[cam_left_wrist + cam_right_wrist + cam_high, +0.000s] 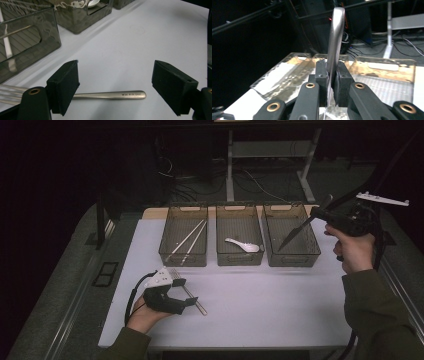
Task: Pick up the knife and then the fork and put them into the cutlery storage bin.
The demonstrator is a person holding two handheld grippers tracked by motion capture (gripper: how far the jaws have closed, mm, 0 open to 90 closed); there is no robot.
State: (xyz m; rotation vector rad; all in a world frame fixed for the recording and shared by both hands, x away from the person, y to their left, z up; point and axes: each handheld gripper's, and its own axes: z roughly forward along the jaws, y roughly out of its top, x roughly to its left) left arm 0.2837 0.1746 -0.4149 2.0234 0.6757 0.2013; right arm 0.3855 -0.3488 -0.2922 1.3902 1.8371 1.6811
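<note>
White table mat [280, 305] on a grey bench; dark room behind, cables and desk legs on the floor. Three smoked bins [240, 240]. Left gripper [115, 85], jaws apart, stood over a fork [110, 95] lying on the mat; handle stamp too small to read. Right gripper [331, 82] was clamped on a knife [296, 232] above the rightmost bin.

Three smoky see-through bins sit in a row at the far side of the white table top [260, 305]. The left bin [183, 236] holds two chopsticks [189, 240], and the middle bin [239, 235] holds a white spoon [243, 245]. Cables and desk legs [230, 165] beyond, in the dark.
</note>
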